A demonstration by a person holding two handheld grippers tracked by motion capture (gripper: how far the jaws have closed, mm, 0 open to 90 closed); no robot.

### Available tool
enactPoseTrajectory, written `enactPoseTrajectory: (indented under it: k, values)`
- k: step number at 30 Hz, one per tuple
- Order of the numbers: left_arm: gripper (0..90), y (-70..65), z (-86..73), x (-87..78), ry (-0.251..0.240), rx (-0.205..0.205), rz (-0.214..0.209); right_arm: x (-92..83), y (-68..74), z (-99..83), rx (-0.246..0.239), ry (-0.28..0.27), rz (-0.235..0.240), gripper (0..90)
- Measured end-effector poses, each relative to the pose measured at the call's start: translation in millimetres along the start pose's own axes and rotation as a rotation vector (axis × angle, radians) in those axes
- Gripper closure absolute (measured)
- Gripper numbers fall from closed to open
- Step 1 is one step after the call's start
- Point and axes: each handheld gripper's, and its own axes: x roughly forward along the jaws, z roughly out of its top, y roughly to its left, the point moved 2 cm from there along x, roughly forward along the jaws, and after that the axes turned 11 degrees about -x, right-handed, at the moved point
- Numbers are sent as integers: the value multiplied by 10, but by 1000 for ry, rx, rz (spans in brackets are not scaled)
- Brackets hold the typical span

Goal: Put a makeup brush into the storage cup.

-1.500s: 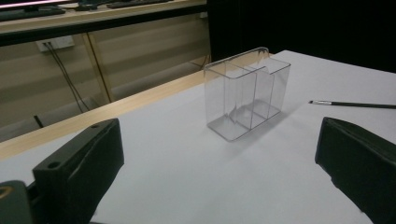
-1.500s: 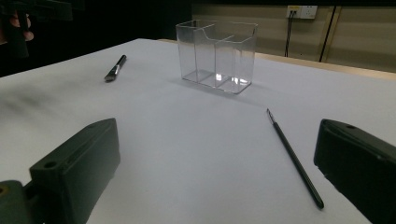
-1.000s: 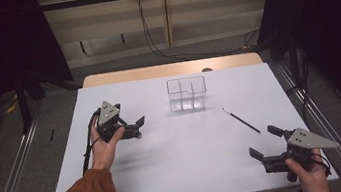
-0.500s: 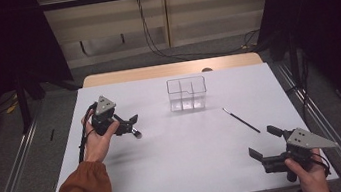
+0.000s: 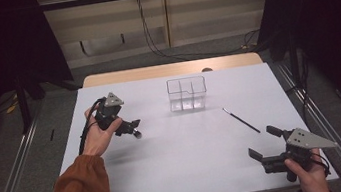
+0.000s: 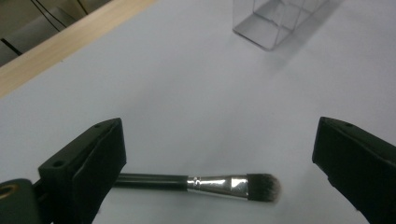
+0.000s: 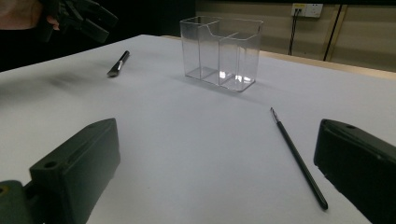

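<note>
With my left gripper [image 6: 219, 154] held wide over the makeup brush [image 6: 205, 183], which lies flat on the bench [image 5: 191, 148] left of the clear organizer [image 5: 187, 93] (right gripper [image 5: 266, 144] also wide), I should lower squarely and close on the handle.

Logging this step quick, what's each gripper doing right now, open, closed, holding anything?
Left gripper: open, holding nothing, over the flat makeup brush.
Right gripper: open, holding nothing, near the thin brush.
</note>
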Motion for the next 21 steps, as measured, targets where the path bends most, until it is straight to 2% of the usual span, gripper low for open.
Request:
enactPoseTrajectory:
  k: [1, 6, 7, 8, 10, 15, 17, 18, 21]
  values:
    - [31, -16, 8, 15, 32, 23, -6, 1, -1, 0, 0, 0, 0, 1]
    - [45, 1, 18, 44, 72, 45, -8, 1, 0, -3, -2, 3, 5, 1]
    - [39, 26, 24, 37, 95, 74, -16, 2, 1, -5, -4, 5, 7, 1]
    - [39, 36, 23, 42, 100, 72, -33, 2, 1, -5, -4, 5, 7, 1]
    - [35, 79, 30, 60, 130, 77, -29, 3, 3, -5, -5, 3, 8, 1]
    - [35, 121, 32, 101, 164, 93, -43, 4, 1, -7, -4, 4, 10, 1]
    - [37, 137, 30, 124, 200, 120, -63, 4, 1, -7, -3, 4, 9, 1]
    - [37, 145, 31, 139, 208, 115, -70, 3, 2, -8, -3, 5, 12, 1]
    - [37, 165, 32, 181, 241, 140, -76, 3, 2, -10, -5, 6, 13, 1]
